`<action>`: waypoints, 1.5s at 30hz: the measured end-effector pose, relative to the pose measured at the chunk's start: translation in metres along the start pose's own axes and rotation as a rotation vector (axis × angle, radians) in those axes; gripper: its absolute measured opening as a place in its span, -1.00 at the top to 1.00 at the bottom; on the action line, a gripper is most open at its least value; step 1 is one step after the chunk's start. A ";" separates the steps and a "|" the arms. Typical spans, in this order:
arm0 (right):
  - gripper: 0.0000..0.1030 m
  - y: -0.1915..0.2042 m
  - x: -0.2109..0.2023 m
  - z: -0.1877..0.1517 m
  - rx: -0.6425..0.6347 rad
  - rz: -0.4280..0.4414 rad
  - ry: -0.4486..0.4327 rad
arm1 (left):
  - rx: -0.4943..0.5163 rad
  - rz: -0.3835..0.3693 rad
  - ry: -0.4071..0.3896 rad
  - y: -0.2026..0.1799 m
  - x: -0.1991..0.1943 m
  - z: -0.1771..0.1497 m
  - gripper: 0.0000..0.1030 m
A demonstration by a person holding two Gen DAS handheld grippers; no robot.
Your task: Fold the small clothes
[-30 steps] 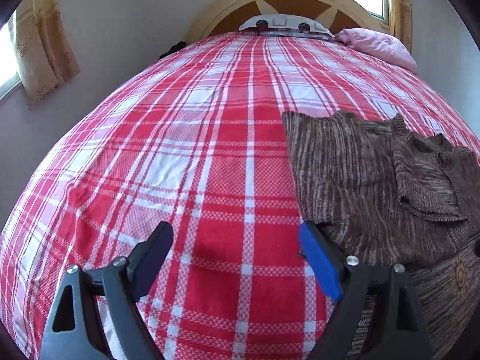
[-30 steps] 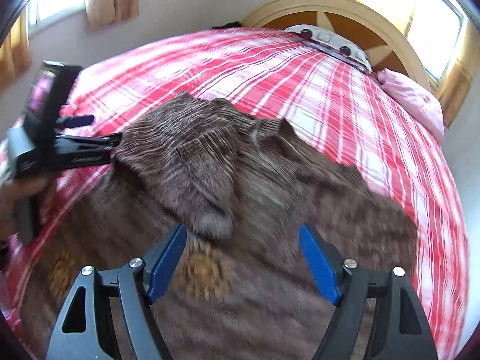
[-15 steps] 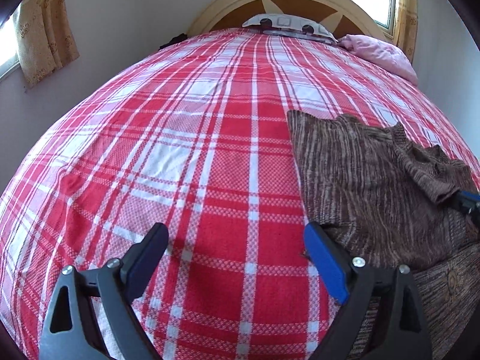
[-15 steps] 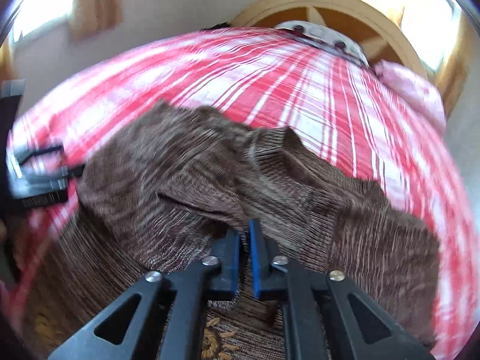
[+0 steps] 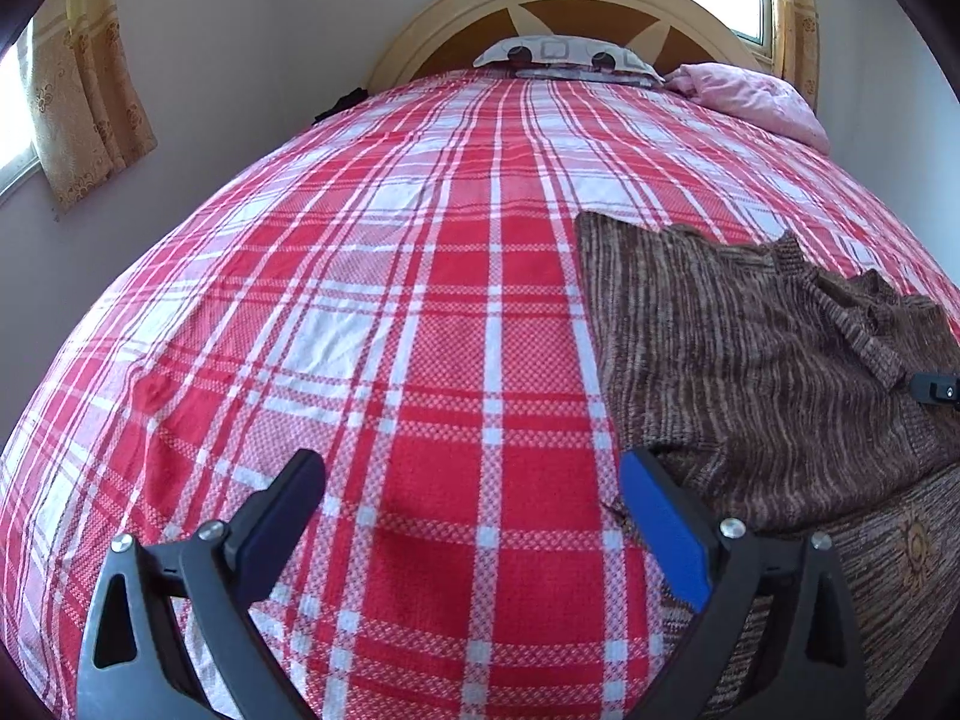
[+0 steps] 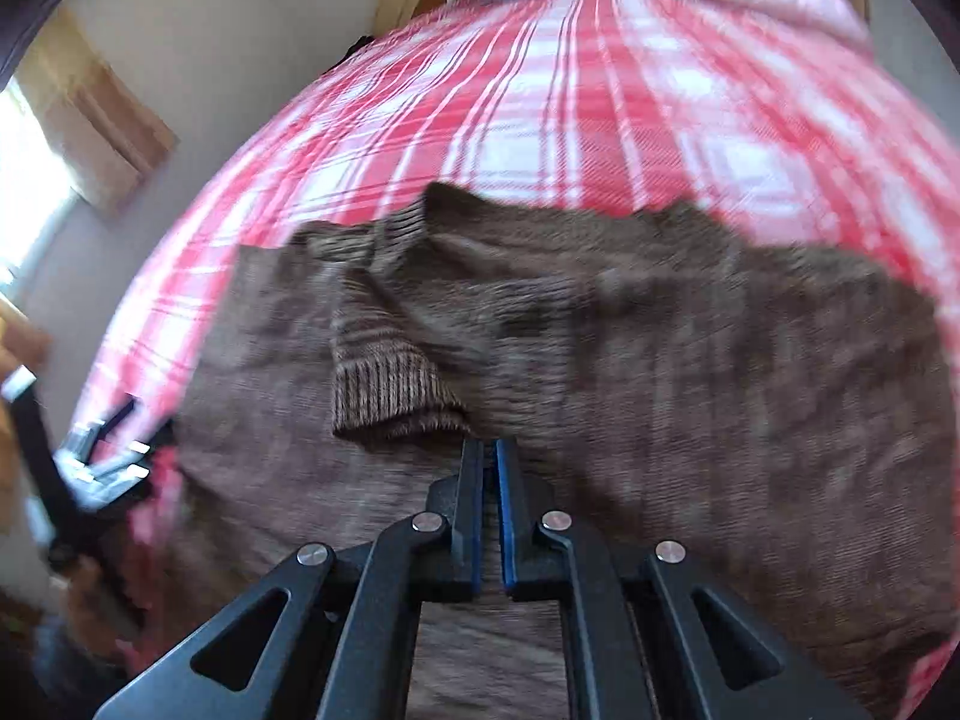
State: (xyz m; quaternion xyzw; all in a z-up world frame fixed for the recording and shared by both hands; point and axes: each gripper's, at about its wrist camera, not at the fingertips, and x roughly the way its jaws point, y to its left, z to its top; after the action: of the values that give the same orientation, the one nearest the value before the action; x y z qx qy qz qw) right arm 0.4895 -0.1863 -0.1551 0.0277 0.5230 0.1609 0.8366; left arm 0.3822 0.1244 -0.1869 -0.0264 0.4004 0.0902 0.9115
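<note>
A brown striped knit sweater lies spread on the right half of the bed, with one sleeve folded across its body. My left gripper hovers over the plaid bedspread at the sweater's left edge. Its jaws are opening and only bedspread shows between them. My right gripper is shut, its tips pinching the corner of the ribbed sleeve cuff on top of the sweater. In the left wrist view the right gripper shows at the right edge, at the cuff. The right wrist view is blurred; the left gripper is at its far left.
A red and white plaid bedspread covers the bed. At the far end stand a rounded wooden headboard, a patterned pillow and a pink pillow. A curtained window is on the left wall.
My right gripper went from open to shut, rolled, and moved across the sweater to the sleeve cuff. The left gripper stayed put while its jaws spread a little wider.
</note>
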 end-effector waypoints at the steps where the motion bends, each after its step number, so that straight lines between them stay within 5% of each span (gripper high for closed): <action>1: 0.91 0.001 -0.005 -0.002 -0.016 -0.041 -0.027 | -0.001 0.002 -0.002 0.000 0.000 0.000 -0.96; 5: 0.90 0.017 -0.029 -0.004 -0.096 -0.149 -0.142 | 0.014 0.024 -0.013 -0.004 -0.002 -0.001 -0.96; 8: 0.78 0.048 -0.038 -0.006 -0.187 -0.033 -0.181 | 0.014 0.025 -0.010 -0.004 -0.002 -0.001 -0.96; 9: 0.33 0.054 -0.035 -0.005 -0.196 0.036 -0.168 | 0.011 0.023 -0.009 -0.004 -0.002 -0.001 -0.97; 10: -0.38 0.067 -0.026 -0.005 -0.196 0.173 -0.111 | 0.006 0.021 -0.007 -0.003 -0.002 -0.001 -0.97; 11: -0.57 0.076 -0.016 -0.004 -0.187 0.263 -0.064 | 0.003 0.020 -0.005 -0.003 -0.001 -0.001 -0.98; 16: -0.58 0.076 0.019 0.010 -0.118 0.272 -0.037 | -0.022 0.001 0.006 0.002 0.000 0.000 -1.00; 20: -0.58 0.011 0.010 0.029 0.088 0.044 -0.138 | -0.036 -0.014 0.015 0.006 0.002 0.000 -1.00; 23: -0.58 -0.018 -0.007 0.031 0.142 -0.002 -0.173 | -0.038 -0.017 0.016 0.006 0.003 0.000 -1.00; 26: -0.58 -0.008 -0.028 0.020 0.082 -0.006 -0.217 | -0.036 -0.013 0.004 0.006 0.000 0.000 -1.00; 29: -0.58 0.015 -0.037 0.006 -0.016 0.089 -0.227 | -0.028 0.007 -0.027 0.003 -0.007 -0.002 -1.00; 34: -0.58 0.061 -0.021 -0.023 -0.196 0.201 -0.145 | 0.027 -0.004 -0.073 -0.008 -0.017 -0.003 -1.00; 38: -0.58 0.057 0.017 -0.043 -0.237 0.046 -0.006 | 0.048 -0.018 -0.014 -0.012 -0.007 -0.002 -1.00; 45: -0.57 0.052 -0.004 -0.054 -0.276 -0.010 -0.023 | 0.094 0.012 -0.019 -0.024 -0.006 -0.003 -1.00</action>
State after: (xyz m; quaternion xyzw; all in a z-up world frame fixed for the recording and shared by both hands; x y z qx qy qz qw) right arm 0.4280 -0.1446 -0.1646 -0.0885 0.4865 0.2269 0.8390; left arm 0.3807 0.0998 -0.1852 0.0196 0.3958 0.0772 0.9149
